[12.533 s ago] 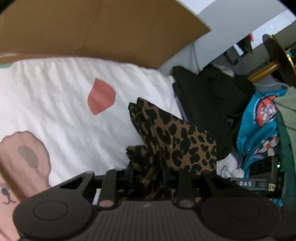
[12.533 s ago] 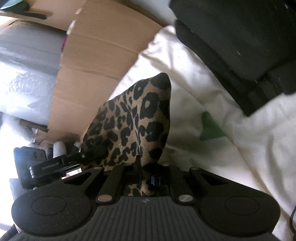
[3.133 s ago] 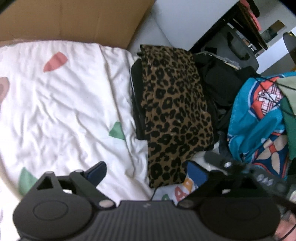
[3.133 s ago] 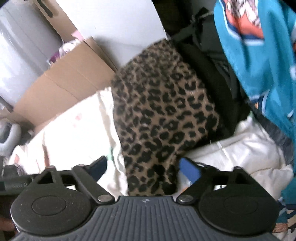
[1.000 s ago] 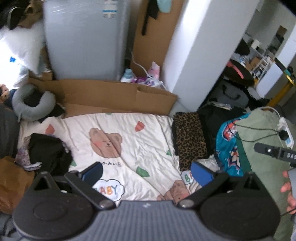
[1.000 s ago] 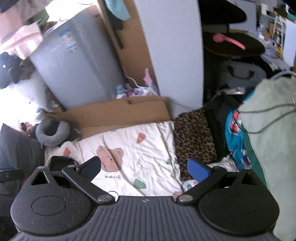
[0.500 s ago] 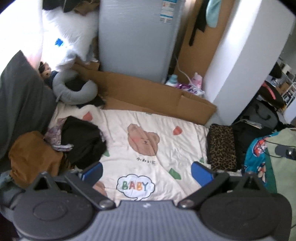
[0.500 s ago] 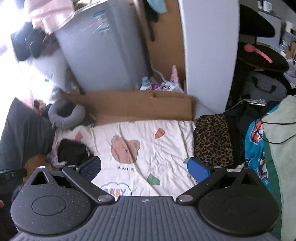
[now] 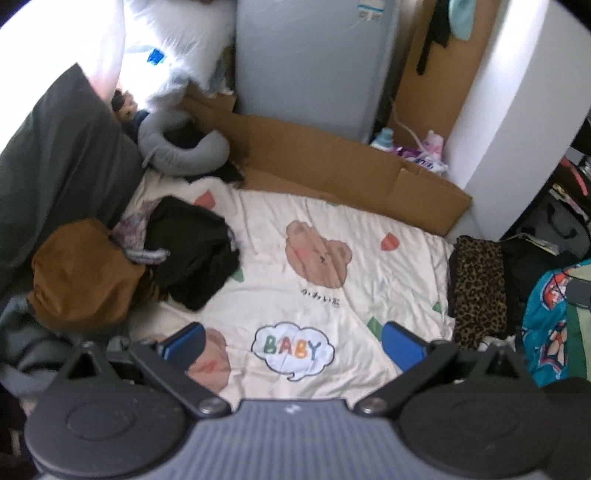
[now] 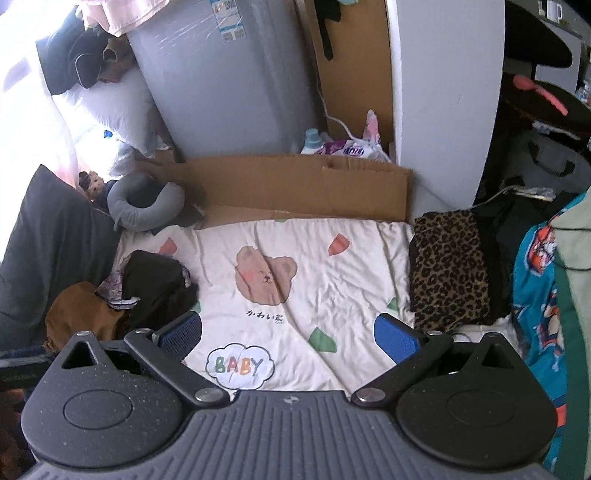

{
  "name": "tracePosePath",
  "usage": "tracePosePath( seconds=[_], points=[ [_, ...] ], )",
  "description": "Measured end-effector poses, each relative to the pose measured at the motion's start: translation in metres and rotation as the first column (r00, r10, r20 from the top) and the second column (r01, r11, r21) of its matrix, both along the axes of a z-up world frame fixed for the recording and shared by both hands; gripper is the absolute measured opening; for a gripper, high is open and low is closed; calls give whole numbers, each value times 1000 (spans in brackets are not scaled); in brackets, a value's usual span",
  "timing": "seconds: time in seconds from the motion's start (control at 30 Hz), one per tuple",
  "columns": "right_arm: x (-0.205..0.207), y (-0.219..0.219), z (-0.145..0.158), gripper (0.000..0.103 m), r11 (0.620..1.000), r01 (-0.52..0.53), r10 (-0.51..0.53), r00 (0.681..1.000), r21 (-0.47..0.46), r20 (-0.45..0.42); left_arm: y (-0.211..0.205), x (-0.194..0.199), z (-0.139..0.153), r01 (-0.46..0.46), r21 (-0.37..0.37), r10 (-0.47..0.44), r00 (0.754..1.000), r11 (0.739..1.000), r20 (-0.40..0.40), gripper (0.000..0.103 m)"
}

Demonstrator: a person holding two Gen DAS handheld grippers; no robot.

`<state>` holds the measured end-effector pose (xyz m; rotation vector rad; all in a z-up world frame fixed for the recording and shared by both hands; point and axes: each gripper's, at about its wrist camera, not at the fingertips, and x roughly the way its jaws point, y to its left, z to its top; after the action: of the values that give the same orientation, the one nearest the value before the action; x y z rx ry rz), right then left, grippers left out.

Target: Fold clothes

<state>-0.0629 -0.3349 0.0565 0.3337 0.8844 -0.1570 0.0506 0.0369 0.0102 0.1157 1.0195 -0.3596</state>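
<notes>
Your left gripper (image 9: 291, 343) and right gripper (image 10: 287, 334) were both spread wide, empty, above the cream bear-print blanket (image 10: 303, 280); folded leopard-print garment (image 10: 447, 269) lay on its right edge, black crumpled clothes heap (image 10: 155, 284), possibly several items, on its left.

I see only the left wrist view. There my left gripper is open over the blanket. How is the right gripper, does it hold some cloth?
Observer: No. The right gripper is open and empty, above the blanket.
Operator: Is there more clothing that I do not see?
Observer: Yes. A black garment sits above the white pillow, far back on the left.
Operator: And on the grey box?
Observer: A pink cloth lies at the top left corner of the grey box.
</notes>
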Motion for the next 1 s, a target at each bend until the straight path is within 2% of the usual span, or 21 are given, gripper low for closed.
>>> tracePosePath(
  seconds=[0.33, 0.47, 0.57, 0.83, 0.93, 1.0],
  points=[
    [6, 6, -45, 102, 999, -43, 43, 996, 0, -77, -11, -12, -7, -47, -22, 48, 999, 999, 20, 103],
    [9, 12, -48, 102, 997, -71, 71, 994, 1, -87, -25, -13, -17, -24, 42, 24, 1000, 999, -8, 103],
    [10, 12, -50, 102, 997, -73, 70, 990, -21, -120, -27, -16, -19, -28, 33, 28, 999, 999, -22, 103],
    [5, 11, -58, 102, 997, -68, 71, 988, 23, -140, -39, -27, -22, -49, 33, 49, 999, 998, 2, 103],
    [8, 14, -61, 102, 996, -76, 83, 987, 55, -139, -48, -23, -29, -26, 16, 27, 998, 1000, -48, 102],
    [8, 19, -61, 102, 995, -87, 92, 986, 45, -140, -54, -25, -30, -8, 37, 10, 999, 999, -35, 102]
  ],
)
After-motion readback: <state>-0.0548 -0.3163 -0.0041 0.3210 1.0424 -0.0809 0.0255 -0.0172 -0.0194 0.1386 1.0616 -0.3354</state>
